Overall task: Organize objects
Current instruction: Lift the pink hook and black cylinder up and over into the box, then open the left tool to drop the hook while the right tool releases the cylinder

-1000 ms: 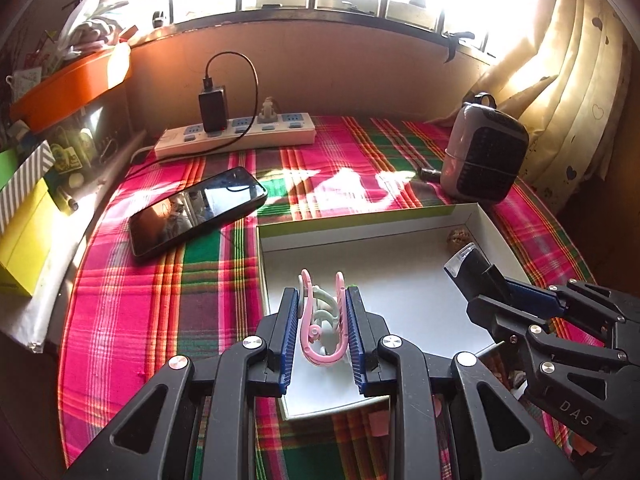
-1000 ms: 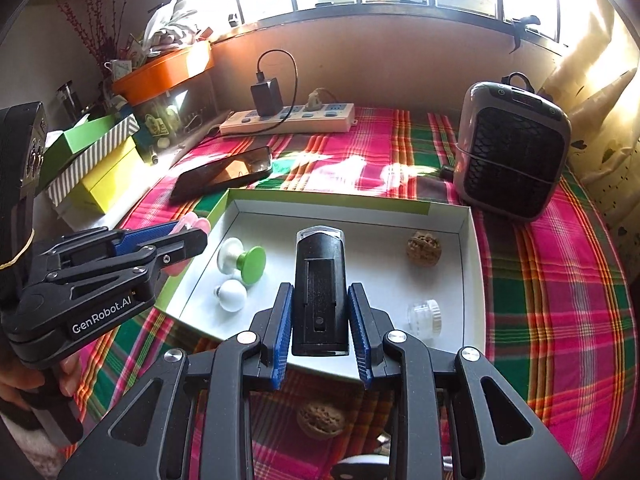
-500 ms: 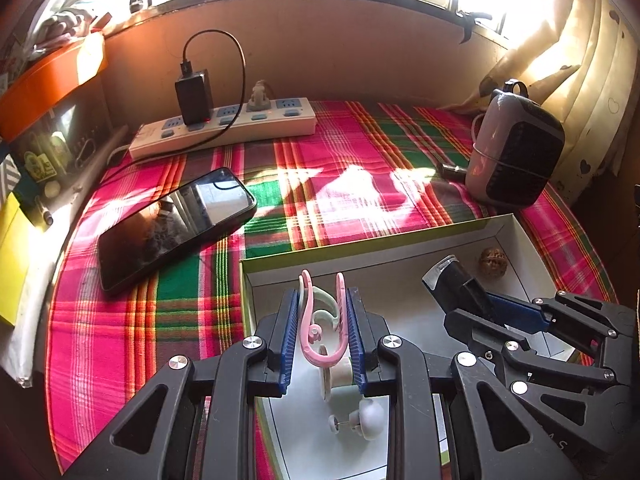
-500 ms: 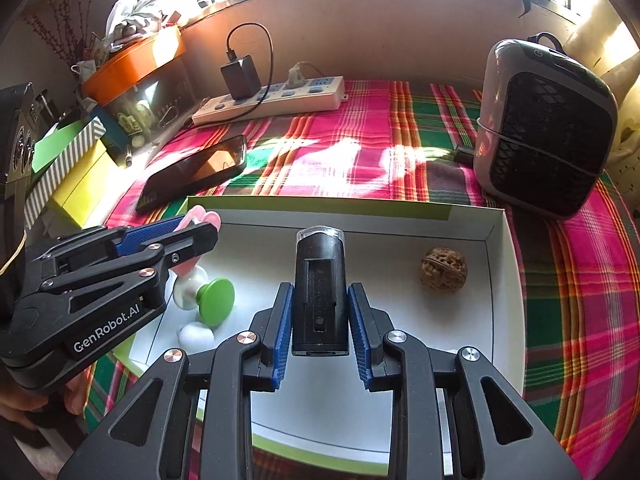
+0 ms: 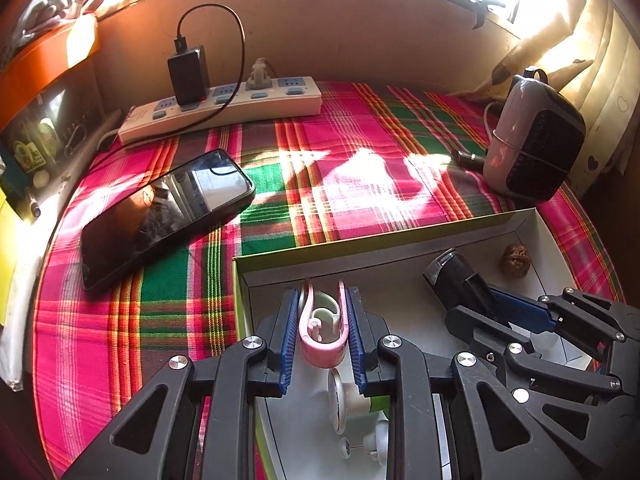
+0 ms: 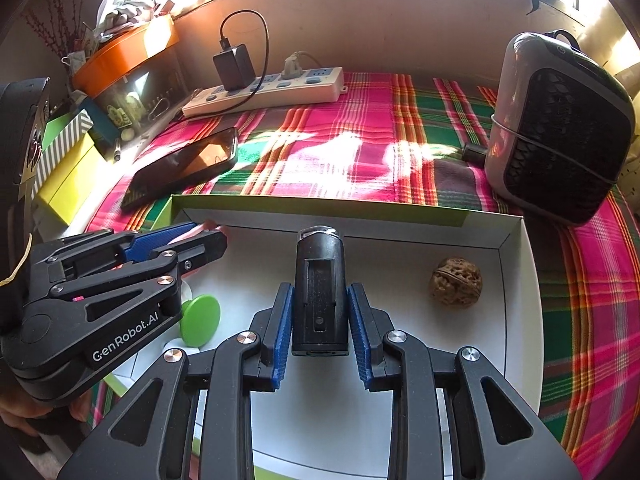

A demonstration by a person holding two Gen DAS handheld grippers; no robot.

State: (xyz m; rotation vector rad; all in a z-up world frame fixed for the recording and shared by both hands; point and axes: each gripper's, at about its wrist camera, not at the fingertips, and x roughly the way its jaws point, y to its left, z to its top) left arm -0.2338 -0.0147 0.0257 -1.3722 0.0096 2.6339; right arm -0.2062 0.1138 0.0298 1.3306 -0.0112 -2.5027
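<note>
The left gripper [image 5: 322,326] has its jaws clenched on a pink clip [image 5: 323,340], a smooth U-shaped plastic piece with a pale green curl inside it. The clip hangs over the box's [image 6: 520,280] left end, close behind the near-left corner wall. The right gripper [image 6: 319,318] grasps a black cylinder [image 6: 319,292], a hard, matte body with a rectangular recess on its face and a clear cap at its far end. It hangs over the middle of the box.

The box is a shallow white card tray with a green outer rim and low straight walls. Under the left gripper lie a green round-headed knob [image 6: 200,320] and white knobs [image 5: 352,400]. A wrinkled brown walnut [image 6: 456,280] sits toward the far-right corner, apart from the cylinder. Bare white floor is open between the two and along the near side.

The desk [image 5: 340,184] beyond wears a woven plaid cloth in pink, green and orange. A glossy black phone [image 5: 164,216] lies left of the box, near its corner. A white power strip [image 5: 224,108] with a black charger runs along the back wall. A rounded grey heater [image 6: 560,128] with a dark grille stands close to the box's far-right corner.
</note>
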